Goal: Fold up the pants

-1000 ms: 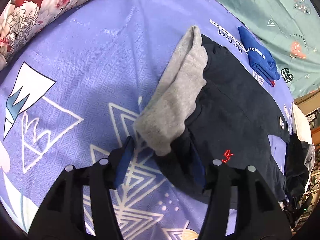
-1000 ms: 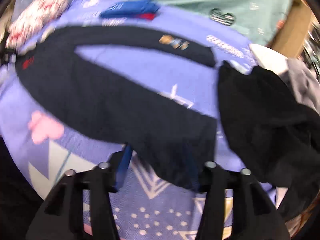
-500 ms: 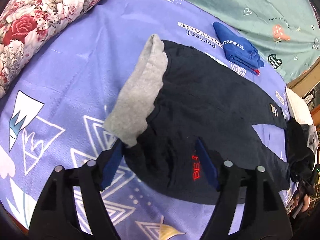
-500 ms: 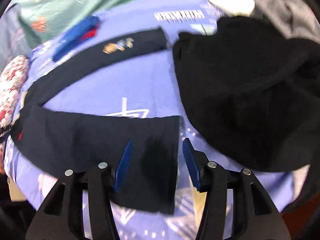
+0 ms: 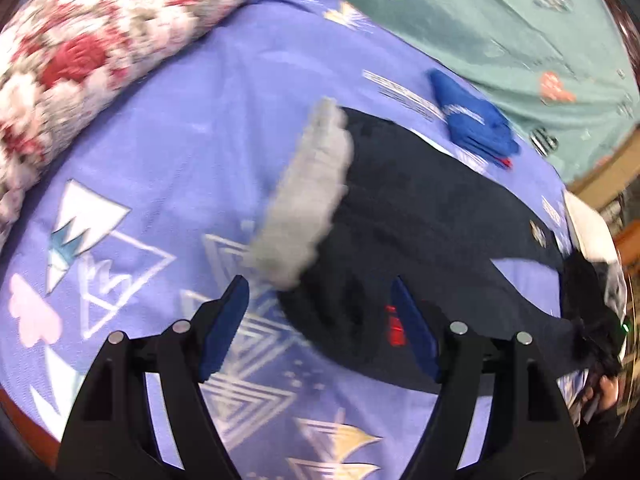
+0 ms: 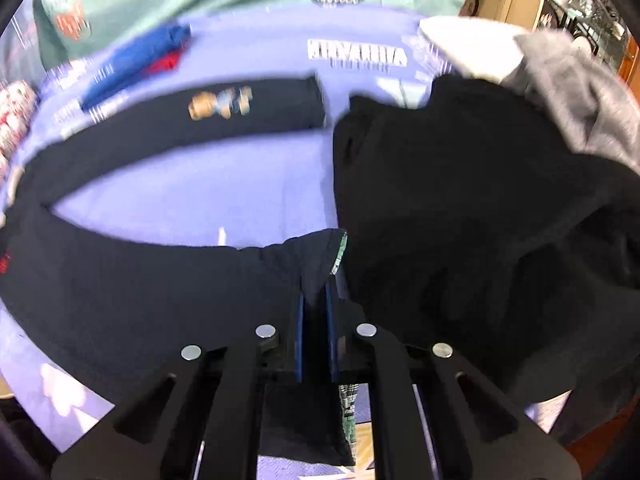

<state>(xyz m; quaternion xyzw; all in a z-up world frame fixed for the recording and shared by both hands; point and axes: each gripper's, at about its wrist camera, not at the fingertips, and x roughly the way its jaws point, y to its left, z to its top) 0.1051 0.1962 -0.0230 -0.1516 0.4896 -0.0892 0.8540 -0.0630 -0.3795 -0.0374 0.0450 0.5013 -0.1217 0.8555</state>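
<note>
Right gripper point(image 6: 316, 300) jaws just closed, clamped on the pants point(image 6: 160, 280) leg hem. Left gripper point(image 5: 320, 316) jaws just opened wide, nothing gripped; pants waistband on the bed point(image 5: 160, 160) just ahead, between them.

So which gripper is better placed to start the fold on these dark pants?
Right. The right gripper has just closed and pinches the near leg's hem of the pants, ready to carry it over. The left gripper hangs open above the waist end, gripping nothing.
</note>
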